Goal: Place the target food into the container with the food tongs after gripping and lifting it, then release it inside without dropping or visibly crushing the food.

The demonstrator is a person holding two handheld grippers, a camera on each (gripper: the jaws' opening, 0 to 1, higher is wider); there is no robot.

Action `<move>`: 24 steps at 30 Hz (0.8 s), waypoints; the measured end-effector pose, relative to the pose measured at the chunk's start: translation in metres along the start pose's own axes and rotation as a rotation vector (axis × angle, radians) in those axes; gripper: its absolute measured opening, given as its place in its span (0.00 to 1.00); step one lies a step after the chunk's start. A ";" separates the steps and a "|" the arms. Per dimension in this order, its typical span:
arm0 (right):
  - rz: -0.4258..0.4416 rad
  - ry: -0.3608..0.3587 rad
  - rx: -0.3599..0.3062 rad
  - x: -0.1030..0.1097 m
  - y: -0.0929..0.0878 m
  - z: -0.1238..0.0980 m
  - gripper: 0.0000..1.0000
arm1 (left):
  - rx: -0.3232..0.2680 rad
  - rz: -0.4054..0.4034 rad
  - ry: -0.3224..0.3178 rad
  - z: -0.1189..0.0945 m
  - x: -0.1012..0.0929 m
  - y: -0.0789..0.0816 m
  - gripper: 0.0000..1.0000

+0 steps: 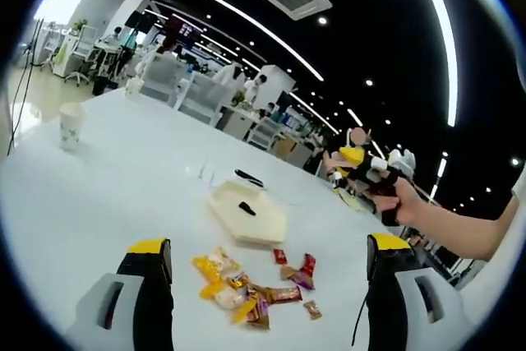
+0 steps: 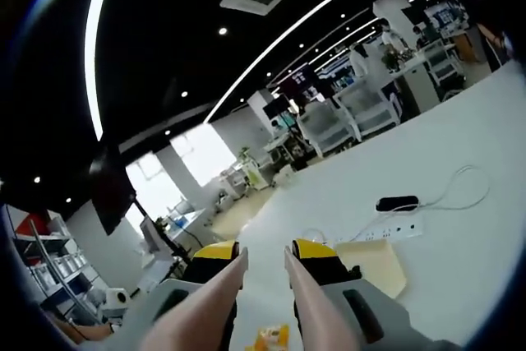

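Two left jaws: left gripper spread wide, yellow tips well apart, nothing between them; it hangs over the table.
Snacks: a loose pile of wrapped pieces lies on the table between the left jaws, just short of the container; yellow, red and brown wrappers.
Handling, my guess: light, small, crinkly film, likely slippery; the puffed yellow ones look soft enough to crush. I would take one piece at the pile's edge across its middle, with a gentle squeeze, not by a wrapper end.
Container: shallow beige tray just beyond the pile, with one small dark item already in it.
Right gripper, seen from the left: held up off the table in a hand, well to the side of the container; jaw state unclear from here.
Right gripper, own view: right gripper has its jaws pressed on the outer sides of the tongs; the two tong arms run up between them, tips a little apart, holding no food.
Right view adds: the tongs themselves, a power strip and a black device with a cable past the container; one yellow snack peeks in below the tips.
Left view adds: the whole pile, the container's contents, and a far paper cup.
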State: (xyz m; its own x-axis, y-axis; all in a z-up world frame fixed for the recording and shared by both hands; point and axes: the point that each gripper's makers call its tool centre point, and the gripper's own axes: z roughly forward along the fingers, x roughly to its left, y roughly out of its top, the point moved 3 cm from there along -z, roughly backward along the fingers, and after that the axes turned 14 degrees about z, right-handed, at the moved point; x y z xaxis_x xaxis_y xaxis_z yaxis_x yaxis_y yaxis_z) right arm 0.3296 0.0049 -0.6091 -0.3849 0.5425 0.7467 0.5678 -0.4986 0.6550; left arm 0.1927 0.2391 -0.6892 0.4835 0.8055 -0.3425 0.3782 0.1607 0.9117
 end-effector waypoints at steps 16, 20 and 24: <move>-0.044 -0.014 0.088 -0.006 -0.028 -0.014 0.25 | 0.061 0.026 -0.030 -0.002 -0.011 0.000 0.99; -0.051 -0.007 0.096 -0.007 -0.031 -0.018 0.25 | 0.067 0.016 -0.026 0.000 -0.016 -0.001 0.99; -0.066 0.007 0.105 -0.004 -0.035 -0.022 0.25 | 0.064 0.031 -0.023 0.001 -0.021 0.002 0.99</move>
State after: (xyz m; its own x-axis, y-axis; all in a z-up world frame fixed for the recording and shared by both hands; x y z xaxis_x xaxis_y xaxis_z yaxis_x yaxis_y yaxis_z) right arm 0.2955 0.0056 -0.6324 -0.4283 0.5670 0.7036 0.6142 -0.3884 0.6869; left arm 0.1836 0.2220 -0.6806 0.5134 0.7962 -0.3201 0.4118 0.0987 0.9059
